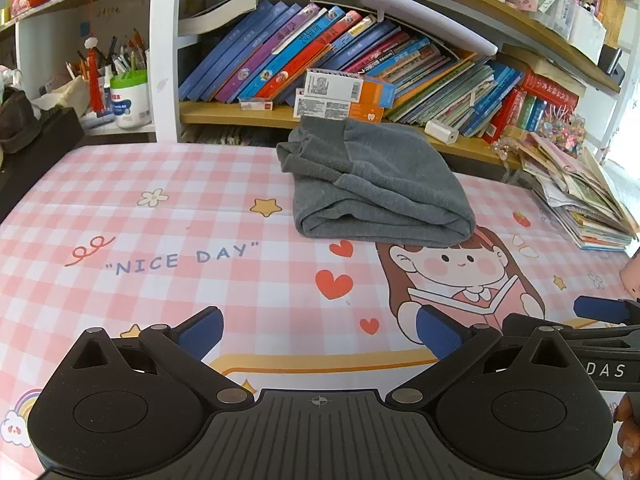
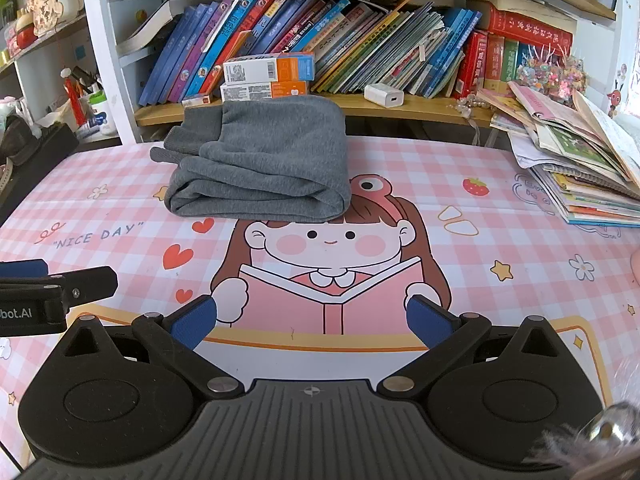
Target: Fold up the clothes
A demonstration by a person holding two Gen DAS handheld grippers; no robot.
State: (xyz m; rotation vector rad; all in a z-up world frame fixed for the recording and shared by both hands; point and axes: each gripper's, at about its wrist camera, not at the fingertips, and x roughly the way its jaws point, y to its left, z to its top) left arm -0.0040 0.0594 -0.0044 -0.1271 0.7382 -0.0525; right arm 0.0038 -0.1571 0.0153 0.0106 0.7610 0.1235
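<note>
A grey garment (image 1: 376, 188) lies folded in a thick bundle at the far side of the pink checked desk mat (image 1: 160, 216); it also shows in the right wrist view (image 2: 264, 168). My left gripper (image 1: 320, 334) is open and empty, low over the mat's near edge, well short of the garment. My right gripper (image 2: 312, 322) is open and empty, also near the front edge over the cartoon girl print. Each gripper shows at the edge of the other's view: the right one (image 1: 600, 312) and the left one (image 2: 24, 270).
A shelf of leaning books (image 1: 340, 48) and stacked boxes (image 1: 344, 96) stands right behind the garment. A pile of booklets (image 2: 576, 160) sits at the mat's right edge. A white charger (image 2: 386, 95) lies on the shelf. A pen holder (image 1: 128, 96) stands far left.
</note>
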